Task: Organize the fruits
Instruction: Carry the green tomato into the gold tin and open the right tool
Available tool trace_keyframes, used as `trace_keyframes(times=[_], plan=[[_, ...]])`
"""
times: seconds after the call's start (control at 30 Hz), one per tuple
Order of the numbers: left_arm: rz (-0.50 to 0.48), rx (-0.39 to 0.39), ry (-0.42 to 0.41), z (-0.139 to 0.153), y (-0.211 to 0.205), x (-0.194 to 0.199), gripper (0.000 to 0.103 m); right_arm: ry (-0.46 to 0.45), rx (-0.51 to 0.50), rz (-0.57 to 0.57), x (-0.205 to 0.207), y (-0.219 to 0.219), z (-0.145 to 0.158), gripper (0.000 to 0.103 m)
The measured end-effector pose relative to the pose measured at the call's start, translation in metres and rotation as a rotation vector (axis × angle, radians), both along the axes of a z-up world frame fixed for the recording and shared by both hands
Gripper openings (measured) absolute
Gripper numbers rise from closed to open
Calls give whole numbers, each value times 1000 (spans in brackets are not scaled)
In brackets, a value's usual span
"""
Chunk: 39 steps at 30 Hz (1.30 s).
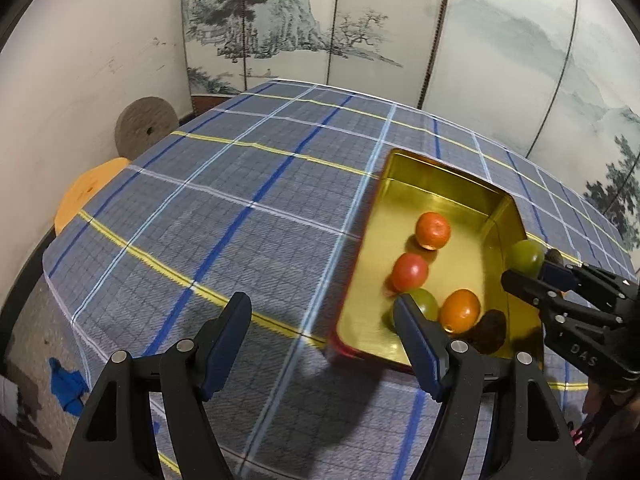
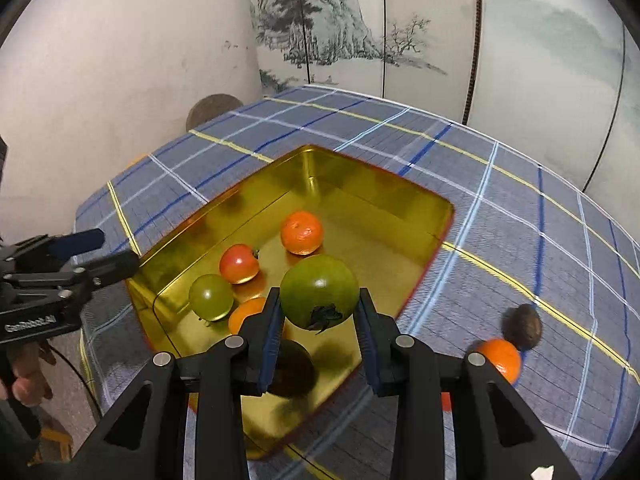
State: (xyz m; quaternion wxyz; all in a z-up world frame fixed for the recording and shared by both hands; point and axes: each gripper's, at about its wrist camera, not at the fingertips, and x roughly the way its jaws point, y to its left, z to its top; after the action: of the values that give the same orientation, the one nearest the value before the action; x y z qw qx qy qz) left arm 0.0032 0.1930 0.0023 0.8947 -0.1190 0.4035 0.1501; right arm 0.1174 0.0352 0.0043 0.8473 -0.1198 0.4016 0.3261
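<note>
A gold tin lies on the checked tablecloth. It holds two oranges, a red tomato, a small green tomato and a dark fruit. Over the tin's near end, my right gripper is shut on a large green tomato, which also shows in the left wrist view. My left gripper stands open with nothing between its fingers, over the cloth by the tin's left wall. In the right wrist view the left gripper sits at the left.
Right of the tin, another orange and a dark fruit lie on the cloth. A grey disc and an orange round board stand past the table's left edge. A painted folding screen closes the back.
</note>
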Motion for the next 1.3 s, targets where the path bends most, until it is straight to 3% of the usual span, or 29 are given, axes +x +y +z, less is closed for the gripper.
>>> trace_keyframes(times=[0.47,1.3], plan=[[-1,-5,14,-6,5,-5,74,-1,-73,7,0,15,-18,33],[-29,-3,18,-4,-6,-6,74,22,-31,3,-7,11,-19,36]])
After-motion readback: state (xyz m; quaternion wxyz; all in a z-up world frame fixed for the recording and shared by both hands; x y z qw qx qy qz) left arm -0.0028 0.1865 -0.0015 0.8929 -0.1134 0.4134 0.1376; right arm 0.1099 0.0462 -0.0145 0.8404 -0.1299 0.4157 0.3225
